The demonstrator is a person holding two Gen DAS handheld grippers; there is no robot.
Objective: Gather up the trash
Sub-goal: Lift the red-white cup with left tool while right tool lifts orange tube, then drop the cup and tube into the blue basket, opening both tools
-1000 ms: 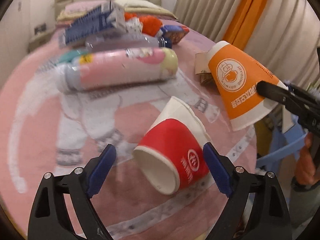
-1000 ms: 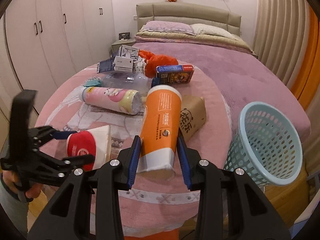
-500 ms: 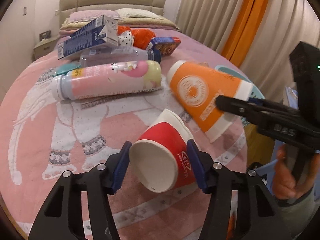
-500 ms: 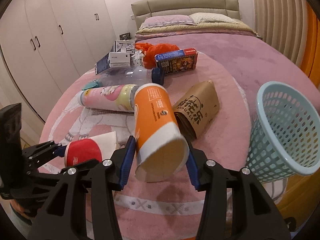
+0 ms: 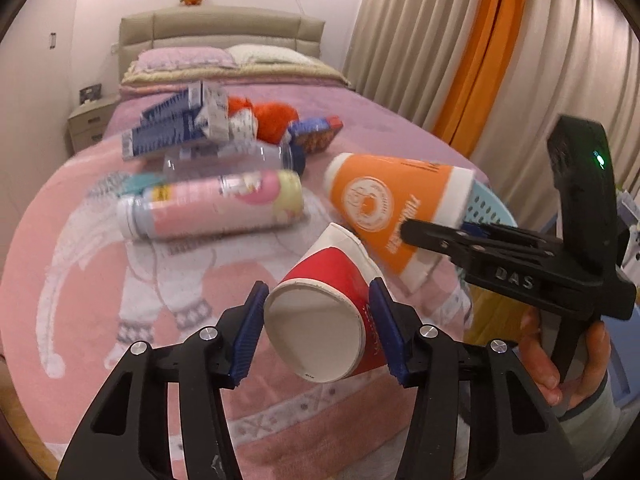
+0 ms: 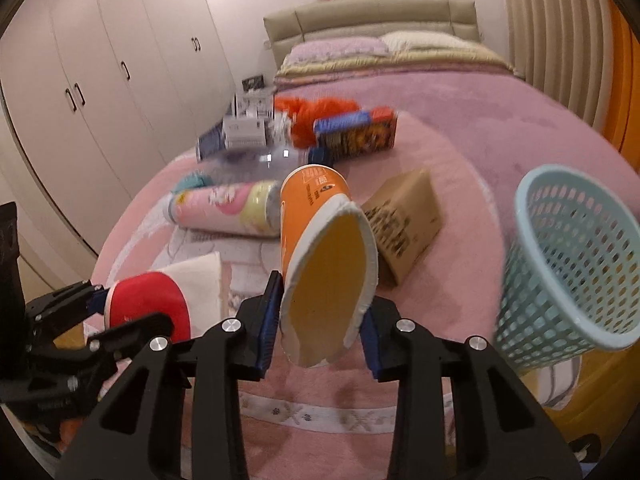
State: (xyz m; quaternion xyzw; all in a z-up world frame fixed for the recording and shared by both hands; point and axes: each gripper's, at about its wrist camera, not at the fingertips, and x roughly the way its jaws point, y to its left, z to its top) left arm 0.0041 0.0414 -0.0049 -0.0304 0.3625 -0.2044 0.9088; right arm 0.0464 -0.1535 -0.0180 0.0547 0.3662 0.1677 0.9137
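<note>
My left gripper [image 5: 318, 330] is shut on a red and white paper cup [image 5: 328, 300], held above the pink blanket with its mouth toward the camera. The cup also shows in the right wrist view [image 6: 152, 306]. My right gripper [image 6: 320, 334] is shut on a tall orange paper cup [image 6: 320, 240], squeezed oval and lifted off the bed. The orange cup shows in the left wrist view [image 5: 392, 204]. A light blue mesh basket [image 6: 572, 264] stands to the right of the orange cup.
On the bed lie a pink bottle [image 5: 212, 210], a clear bottle [image 5: 236, 158], blue and white boxes [image 5: 176, 126], an orange bag [image 6: 320, 114], a snack box [image 6: 356, 134] and a brown paper bag [image 6: 404, 224]. White wardrobes [image 6: 100, 80] stand left.
My left gripper closed on the red cup and lifted it. My right gripper raised and tilted the orange cup, mouth toward the camera, nearer the basket.
</note>
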